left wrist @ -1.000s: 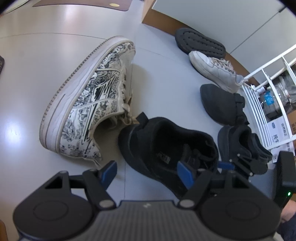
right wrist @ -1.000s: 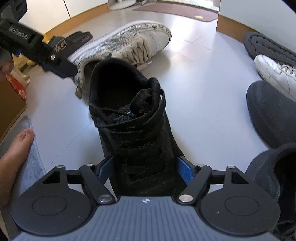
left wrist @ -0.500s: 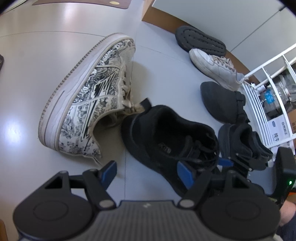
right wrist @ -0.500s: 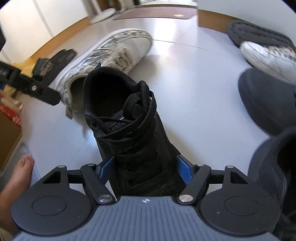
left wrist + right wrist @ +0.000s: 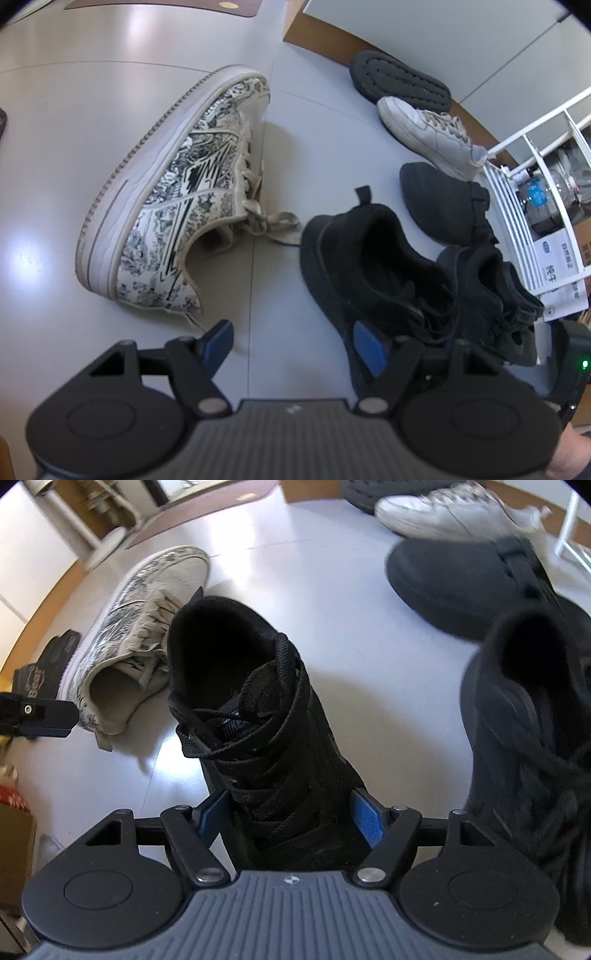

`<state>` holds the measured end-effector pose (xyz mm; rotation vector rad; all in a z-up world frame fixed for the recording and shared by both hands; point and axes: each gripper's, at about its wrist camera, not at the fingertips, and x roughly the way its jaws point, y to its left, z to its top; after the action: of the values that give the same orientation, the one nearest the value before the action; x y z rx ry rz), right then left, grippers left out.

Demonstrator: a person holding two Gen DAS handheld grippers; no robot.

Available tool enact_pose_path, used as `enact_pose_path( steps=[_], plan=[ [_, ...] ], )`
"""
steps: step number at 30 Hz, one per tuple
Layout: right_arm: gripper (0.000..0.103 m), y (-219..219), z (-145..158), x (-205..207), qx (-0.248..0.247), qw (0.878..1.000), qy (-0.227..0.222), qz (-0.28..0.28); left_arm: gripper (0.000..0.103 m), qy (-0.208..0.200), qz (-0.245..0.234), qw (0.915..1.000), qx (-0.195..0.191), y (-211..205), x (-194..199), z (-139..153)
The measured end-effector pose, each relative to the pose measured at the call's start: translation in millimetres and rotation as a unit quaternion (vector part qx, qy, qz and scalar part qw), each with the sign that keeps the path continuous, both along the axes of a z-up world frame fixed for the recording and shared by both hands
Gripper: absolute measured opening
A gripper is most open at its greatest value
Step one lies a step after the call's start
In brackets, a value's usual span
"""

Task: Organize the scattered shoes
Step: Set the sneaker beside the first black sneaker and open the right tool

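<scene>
My right gripper [image 5: 290,818] is shut on the toe end of a black laced sneaker [image 5: 258,716], its heel pointing away from me. The same sneaker [image 5: 373,266] shows in the left wrist view, close beside its black mate [image 5: 491,291], which also shows in the right wrist view [image 5: 532,716]. A white sneaker with black print [image 5: 184,188] lies on its side on the grey floor; it also shows in the right wrist view [image 5: 140,627]. My left gripper [image 5: 291,341] is open and empty, hovering above the floor near the printed sneaker's heel.
A dark slip-on shoe [image 5: 443,199], a white sneaker [image 5: 428,129] and an upturned black sole [image 5: 399,81] lie along the wall. A white wire rack [image 5: 524,206] stands at the right. A dark sandal [image 5: 44,661] lies at the left.
My right gripper has carried the black laced sneaker to the right, away from the printed sneaker and up beside its black mate. My left gripper has stayed open and almost still.
</scene>
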<state>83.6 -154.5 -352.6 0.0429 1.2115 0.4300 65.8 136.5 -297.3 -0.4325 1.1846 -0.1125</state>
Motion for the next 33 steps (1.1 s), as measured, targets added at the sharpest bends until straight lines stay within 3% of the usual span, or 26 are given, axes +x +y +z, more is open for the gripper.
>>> enact_pose_path(
  steps=[5, 12, 16, 18, 23, 33],
  plan=[
    [0.082, 1, 2, -3, -0.002, 1.000, -0.005, 0.021, 0.074, 0.001, -0.004, 1.0000, -0.001, -3, 0, -1],
    [0.085, 13, 4, 2, -0.008, 0.992, -0.060, 0.110, 0.074, 0.003, -0.008, 1.0000, -0.002, -4, 1, -3],
    [0.084, 13, 2, 6, -0.002, 0.991, -0.060, 0.118, 0.074, 0.005, -0.007, 1.0000, -0.003, -4, 1, -4],
    [0.078, 10, 2, 7, 0.008, 0.994, -0.050, 0.094, 0.074, 0.006, -0.007, 1.0000, -0.003, -3, 0, -4],
    [0.073, 1, 3, -1, -0.001, 0.998, -0.044, 0.042, 0.074, 0.010, -0.008, 0.9999, -0.004, -4, -1, -6],
    [0.073, -17, 2, -2, -0.021, 0.997, -0.002, -0.077, 0.074, 0.009, -0.013, 0.9999, -0.002, -8, 0, -5]
  ],
)
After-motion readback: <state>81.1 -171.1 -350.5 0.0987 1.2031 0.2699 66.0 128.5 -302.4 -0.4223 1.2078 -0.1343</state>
